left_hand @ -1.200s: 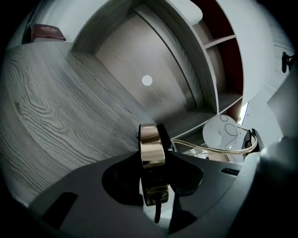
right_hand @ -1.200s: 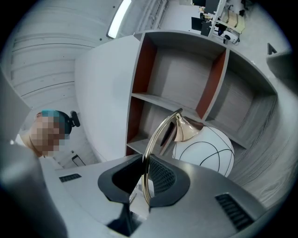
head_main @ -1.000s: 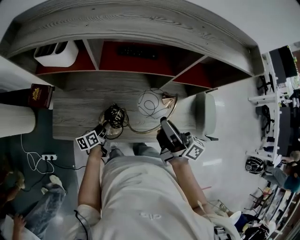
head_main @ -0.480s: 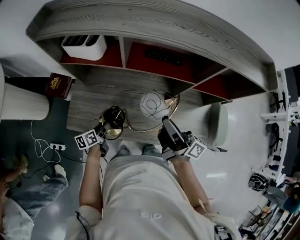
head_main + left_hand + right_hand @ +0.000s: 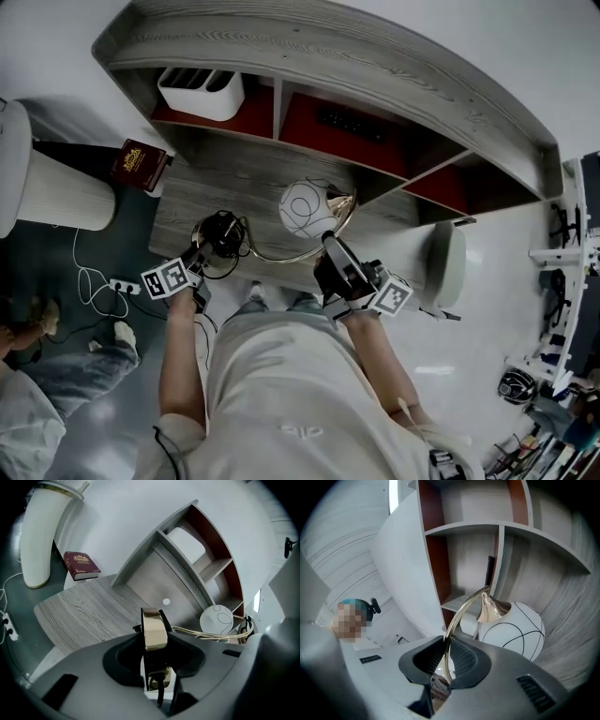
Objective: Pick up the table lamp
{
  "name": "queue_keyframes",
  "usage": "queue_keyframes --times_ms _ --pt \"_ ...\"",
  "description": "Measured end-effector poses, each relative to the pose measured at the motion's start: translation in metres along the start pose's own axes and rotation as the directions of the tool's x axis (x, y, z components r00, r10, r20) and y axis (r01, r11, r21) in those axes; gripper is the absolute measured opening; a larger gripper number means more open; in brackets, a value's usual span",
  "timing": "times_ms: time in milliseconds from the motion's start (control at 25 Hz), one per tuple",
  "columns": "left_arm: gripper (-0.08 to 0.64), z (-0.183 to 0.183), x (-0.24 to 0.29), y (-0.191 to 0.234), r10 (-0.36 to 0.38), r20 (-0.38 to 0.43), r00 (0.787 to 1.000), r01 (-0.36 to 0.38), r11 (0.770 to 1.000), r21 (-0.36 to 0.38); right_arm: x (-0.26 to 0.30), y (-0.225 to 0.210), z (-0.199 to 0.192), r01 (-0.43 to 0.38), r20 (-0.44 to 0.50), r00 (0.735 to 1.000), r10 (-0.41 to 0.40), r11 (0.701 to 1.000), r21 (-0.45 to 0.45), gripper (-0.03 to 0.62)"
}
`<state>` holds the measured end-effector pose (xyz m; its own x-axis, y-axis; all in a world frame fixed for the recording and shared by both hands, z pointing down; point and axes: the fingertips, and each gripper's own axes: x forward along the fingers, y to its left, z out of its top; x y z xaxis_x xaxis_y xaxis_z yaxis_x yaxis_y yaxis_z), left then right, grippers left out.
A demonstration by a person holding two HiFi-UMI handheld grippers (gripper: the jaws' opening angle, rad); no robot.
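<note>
The table lamp has a round gold base [image 5: 221,232], a thin curved gold arm [image 5: 291,255] and a white globe shade [image 5: 307,208] with black line loops. It hangs just above the grey wooden desk [image 5: 234,183]. My left gripper [image 5: 201,253] is shut on the base [image 5: 153,629], gripped edge-on, with the black cord trailing below. My right gripper [image 5: 330,247] is shut on the arm [image 5: 461,613], which runs up between the ribbed pads [image 5: 464,657] to the shade [image 5: 513,630]. The left gripper view shows the shade [image 5: 216,619] at the right.
A curved shelf unit with red back panels [image 5: 319,127] wraps the desk's far side, with a white box [image 5: 200,91] in it. A dark red book [image 5: 141,164] lies at the desk's left end beside a white ribbed column [image 5: 52,192]. A power strip [image 5: 122,286] lies on the floor; a pale seat [image 5: 448,264] stands at right.
Both grippers, with the lamp still in them, have moved left along the desk and risen slightly. The shade now stands clear of the desktop.
</note>
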<state>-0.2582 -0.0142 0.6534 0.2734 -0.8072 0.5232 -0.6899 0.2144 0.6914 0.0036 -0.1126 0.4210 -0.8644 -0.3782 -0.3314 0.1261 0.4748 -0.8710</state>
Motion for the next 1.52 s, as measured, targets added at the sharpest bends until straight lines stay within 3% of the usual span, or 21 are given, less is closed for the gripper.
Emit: queue_keyframes --times_ms 1520 --pt "0.135 -0.003 0.003 -0.007 -0.019 0.007 1.0 0.019 1.0 -0.013 -0.006 0.007 0.002 -0.003 0.009 1.0 0.003 1.0 0.006 0.069"
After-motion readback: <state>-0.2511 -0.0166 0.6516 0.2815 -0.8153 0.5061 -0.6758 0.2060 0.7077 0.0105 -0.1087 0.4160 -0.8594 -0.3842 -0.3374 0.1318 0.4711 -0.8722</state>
